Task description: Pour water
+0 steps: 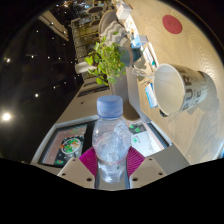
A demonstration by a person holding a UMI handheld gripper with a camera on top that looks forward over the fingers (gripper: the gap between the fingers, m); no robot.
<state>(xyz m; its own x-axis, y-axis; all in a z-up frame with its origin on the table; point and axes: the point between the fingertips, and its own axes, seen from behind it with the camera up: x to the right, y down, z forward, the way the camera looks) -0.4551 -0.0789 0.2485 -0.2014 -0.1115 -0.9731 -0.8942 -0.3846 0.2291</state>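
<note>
Item: clear plastic water bottle with a pale blue screw cap. It was seen upright between the two fingers of the claw, its lower body set against the magenta pads on both sides. The claw was recorded as pressed onto the bottle from left and right, with no gap visible at either pad. The cap was in place on the neck.

Item: white cylindrical paper cup with dark lettering. It was noted beyond the claw and to the right of the bottle, well apart from it, its open mouth turned toward the camera.

Item: small green leafy plant. It was seen beyond the bottle, directly behind its cap in the view.

Item: pale desk. The cup was seen against this surface; whether the bottle's base rested on it could not be told, the base being hidden by the fingers.

Item: printed sheet with green and red markings. It was noted lying just left of the bottle.
</note>
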